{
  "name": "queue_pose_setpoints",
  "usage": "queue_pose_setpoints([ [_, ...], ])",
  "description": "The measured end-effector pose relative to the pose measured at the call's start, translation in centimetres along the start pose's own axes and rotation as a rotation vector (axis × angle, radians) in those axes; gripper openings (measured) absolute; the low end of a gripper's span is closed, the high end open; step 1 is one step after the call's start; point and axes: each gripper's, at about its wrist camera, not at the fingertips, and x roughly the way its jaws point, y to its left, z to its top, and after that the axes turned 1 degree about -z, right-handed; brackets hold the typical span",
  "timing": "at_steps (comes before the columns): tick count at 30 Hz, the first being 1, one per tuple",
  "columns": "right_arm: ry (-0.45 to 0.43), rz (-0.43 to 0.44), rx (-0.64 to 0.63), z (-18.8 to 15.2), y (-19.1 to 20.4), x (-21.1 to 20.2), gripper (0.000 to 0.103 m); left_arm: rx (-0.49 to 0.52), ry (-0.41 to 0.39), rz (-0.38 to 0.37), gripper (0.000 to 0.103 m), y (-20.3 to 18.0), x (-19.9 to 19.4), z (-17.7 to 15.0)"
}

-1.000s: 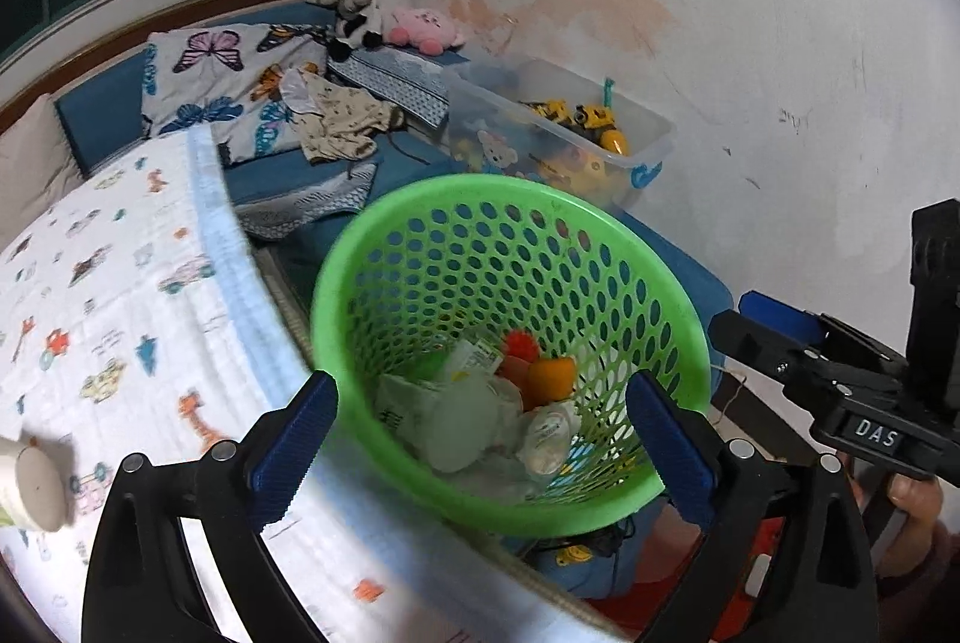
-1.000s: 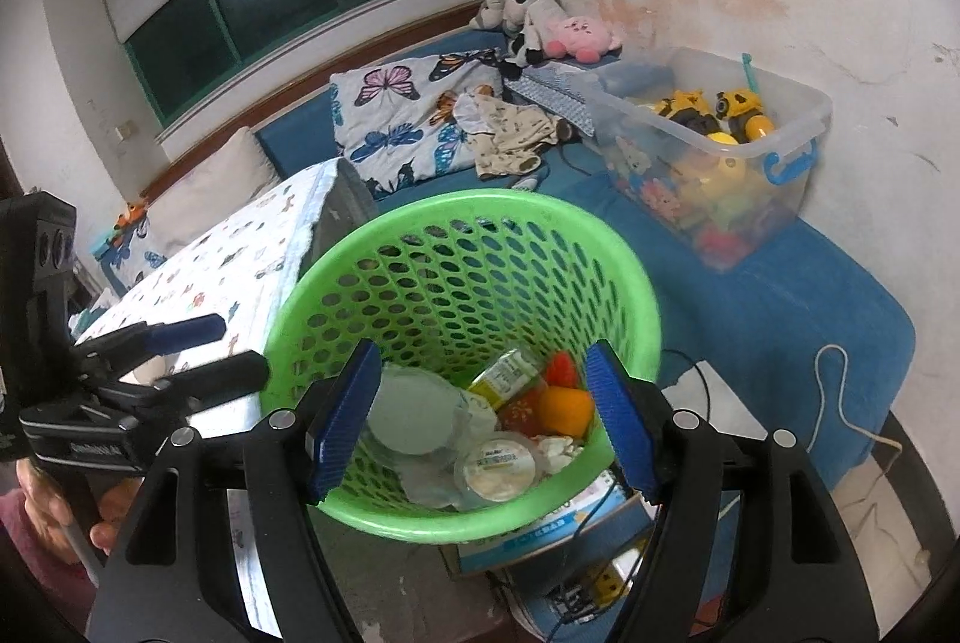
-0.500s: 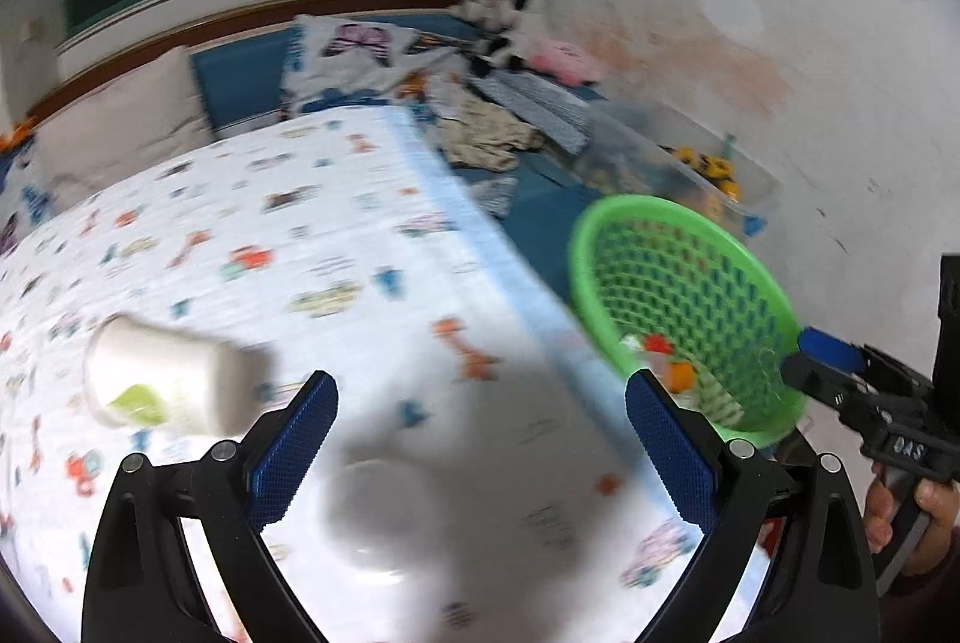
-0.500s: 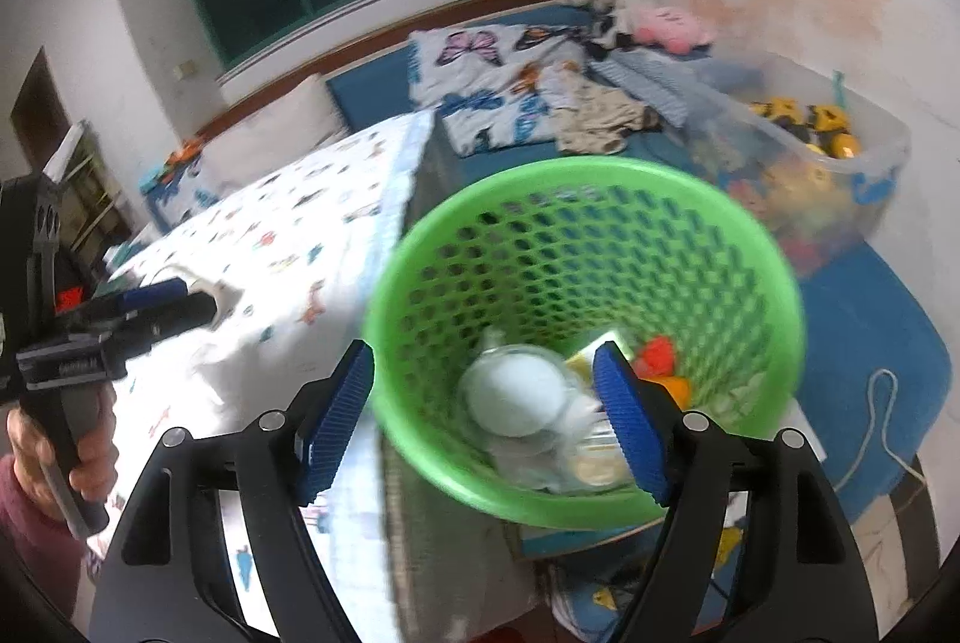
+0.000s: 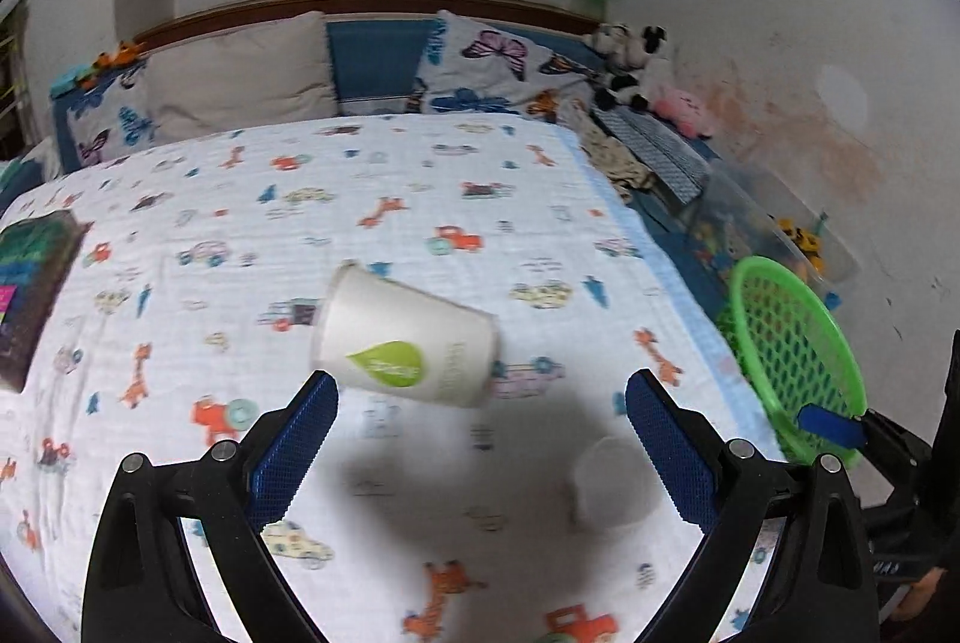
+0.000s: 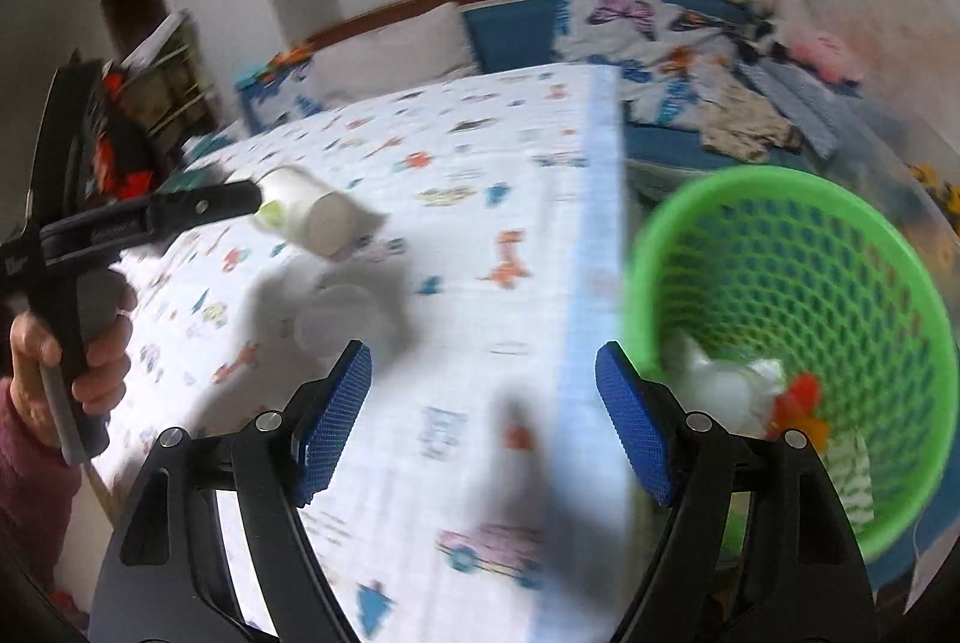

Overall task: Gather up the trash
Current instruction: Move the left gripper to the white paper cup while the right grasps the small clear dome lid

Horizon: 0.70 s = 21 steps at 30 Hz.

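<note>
Your green basket (image 6: 798, 343) beside the bed holds white wrappers and an orange scrap. A paper cup (image 5: 408, 337) lies tipped on the bedspread (image 5: 420, 199), just ahead of your left gripper (image 5: 480, 439). Both grippers (image 6: 483, 415) angle downward, open and empty.

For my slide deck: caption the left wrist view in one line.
Open left claw faces a tipped paper cup and a clear plastic cup on the printed blanket; green basket at right.

Child's bedroom: bed (image 5: 420, 199) (cartoon-print blanket), pillows (image 5: 240, 78), plush toys (image 5: 630, 66).
</note>
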Motion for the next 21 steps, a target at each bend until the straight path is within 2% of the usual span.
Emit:
queue_pose_setpoints([
  [11, 0.085, 0.082, -0.107, 1.1, 4.9, 5.1, 0.077, -0.055, 0.005, 0.05, 0.094, 3.6, -0.6, -0.7],
  [21, 0.125, 0.071, -0.165, 1.4, 6.9, 8.1, 0.077, -0.07, 0.022, 0.052, 0.094, 4.6, 0.0, -1.2],
])
